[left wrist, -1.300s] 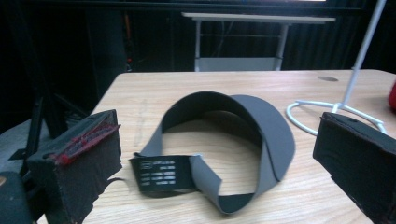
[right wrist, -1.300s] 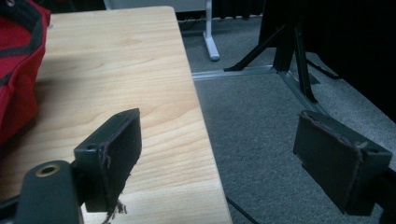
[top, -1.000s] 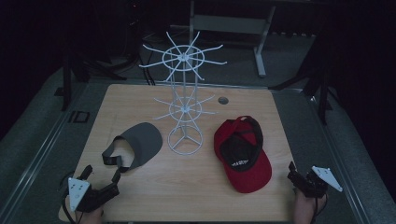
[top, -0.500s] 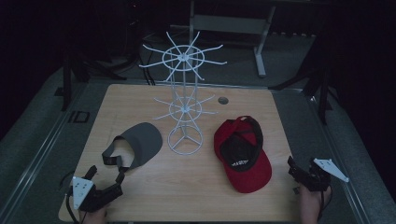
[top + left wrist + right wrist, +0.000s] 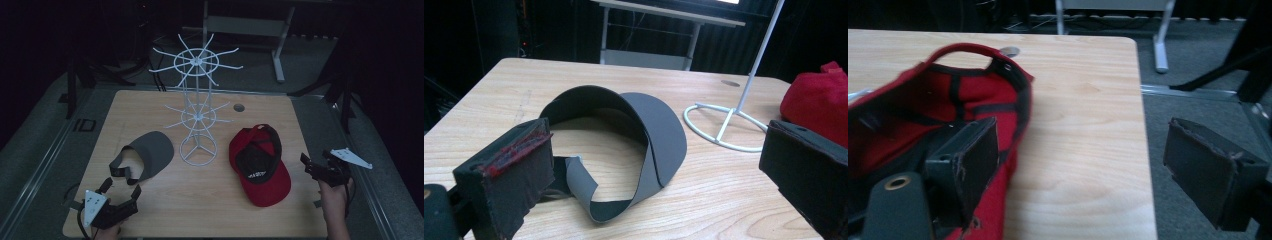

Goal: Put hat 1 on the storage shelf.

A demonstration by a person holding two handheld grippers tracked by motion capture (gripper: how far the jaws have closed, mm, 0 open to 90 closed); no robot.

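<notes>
- Left gripper (image 5: 120,192) has slid right along the near edge since a second ago; right gripper (image 5: 320,162) barely shifted.
- Left gripper: jaws wide apart, holding nothing, aimed at the visor (image 5: 145,155) at its 1 o'clock; likely lined up to take the strap end.
- Visor: grey, curved brim lying flat, thin strap (image 5: 589,192) looping toward the jaws, left of the rack (image 5: 198,112) base.
- Rack: white wire, two tiers of empty hooks, table (image 5: 200,200) centre.
- Cap (image 5: 257,162): red, upside down, black lining showing, right of the rack.
- Right gripper: jaws spread, empty, off the table's right edge, cap at its 9 o'clock.
</notes>
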